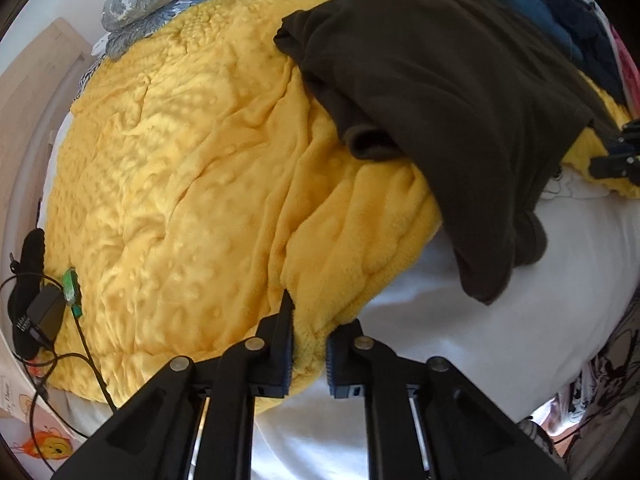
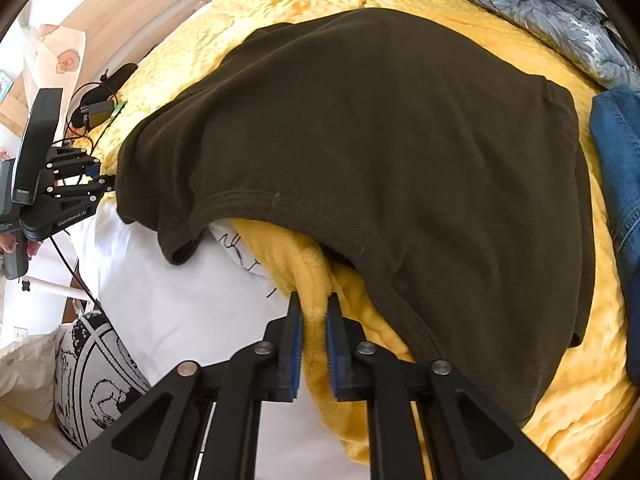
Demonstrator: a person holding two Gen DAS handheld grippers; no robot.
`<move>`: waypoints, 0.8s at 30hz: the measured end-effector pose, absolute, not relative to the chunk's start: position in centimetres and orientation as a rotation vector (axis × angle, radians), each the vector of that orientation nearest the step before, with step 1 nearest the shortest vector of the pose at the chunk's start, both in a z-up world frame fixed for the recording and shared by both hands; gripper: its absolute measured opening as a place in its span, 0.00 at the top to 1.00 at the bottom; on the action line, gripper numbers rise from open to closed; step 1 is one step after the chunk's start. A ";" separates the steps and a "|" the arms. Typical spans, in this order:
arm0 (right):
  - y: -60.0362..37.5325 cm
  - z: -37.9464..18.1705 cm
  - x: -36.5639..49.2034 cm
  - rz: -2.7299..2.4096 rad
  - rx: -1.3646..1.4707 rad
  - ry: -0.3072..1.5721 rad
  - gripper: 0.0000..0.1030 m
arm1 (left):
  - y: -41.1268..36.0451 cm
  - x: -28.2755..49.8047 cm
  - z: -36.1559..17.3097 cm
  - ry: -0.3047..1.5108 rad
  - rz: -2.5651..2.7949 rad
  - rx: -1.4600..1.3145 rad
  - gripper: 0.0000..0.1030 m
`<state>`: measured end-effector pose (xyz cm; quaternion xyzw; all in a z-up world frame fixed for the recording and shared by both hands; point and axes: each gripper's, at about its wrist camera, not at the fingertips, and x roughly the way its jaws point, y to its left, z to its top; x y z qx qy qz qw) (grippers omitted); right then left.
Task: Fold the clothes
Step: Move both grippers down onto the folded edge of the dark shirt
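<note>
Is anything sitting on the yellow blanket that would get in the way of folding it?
Yes. A dark brown shirt lies across the yellow blanket, whose near edge both the left gripper and right gripper are pinching.

Right gripper [image 2: 314,308] clamped on yellow blanket [image 2: 312,276] under dark garment [image 2: 380,152]

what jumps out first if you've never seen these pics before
The bright yellow blanket fills most of both views, spread across the bed with a white sheet showing at its near edge. A dark brown top lies crumpled on it, hanging over that edge. Both the left claw and the right claw are pinched on folds of the blanket's near edge.
</note>
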<state>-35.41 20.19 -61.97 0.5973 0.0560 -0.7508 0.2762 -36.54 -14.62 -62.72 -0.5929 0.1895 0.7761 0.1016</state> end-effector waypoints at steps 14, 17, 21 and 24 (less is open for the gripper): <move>21.6 -61.7 -32.6 -1.877 1.575 0.377 0.93 | -18.8 -31.8 -62.0 0.340 2.219 -1.837 0.92; 22.2 -61.7 -32.2 -1.859 1.573 0.393 0.93 | -18.5 -31.6 -63.0 0.379 2.209 -1.844 0.91; 21.5 -61.8 -32.4 -1.863 1.568 0.433 0.89 | -18.9 -31.0 -62.9 0.346 2.212 -1.810 0.82; 22.1 -60.9 -32.3 -1.865 1.565 0.392 0.78 | -20.7 -30.2 -61.7 0.184 2.219 -1.759 0.78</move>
